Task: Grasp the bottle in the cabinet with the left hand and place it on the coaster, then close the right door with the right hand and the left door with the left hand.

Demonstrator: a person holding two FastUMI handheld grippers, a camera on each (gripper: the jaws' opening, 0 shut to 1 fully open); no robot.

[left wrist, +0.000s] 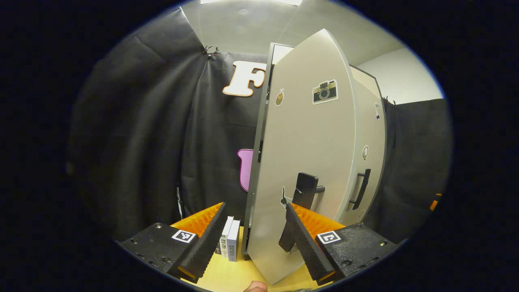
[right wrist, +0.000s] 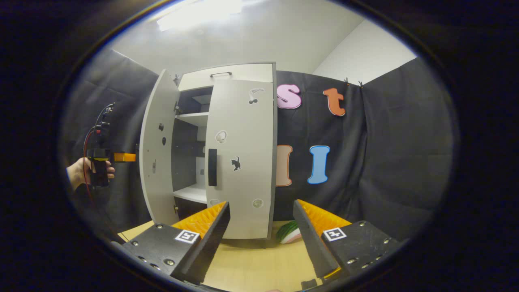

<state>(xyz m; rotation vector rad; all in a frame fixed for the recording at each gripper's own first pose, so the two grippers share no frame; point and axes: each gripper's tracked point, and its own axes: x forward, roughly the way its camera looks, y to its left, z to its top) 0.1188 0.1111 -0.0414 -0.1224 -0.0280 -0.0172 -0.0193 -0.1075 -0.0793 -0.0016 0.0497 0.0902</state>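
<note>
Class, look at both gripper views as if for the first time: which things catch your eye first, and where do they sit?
The tall pale cabinet stands centre in the right gripper view, its right door shut and its left door swung open. In the left gripper view that sticker-covered left door looms close, just ahead of the open left gripper. At far left of the right gripper view, a hand holds that gripper behind the door.
</note>
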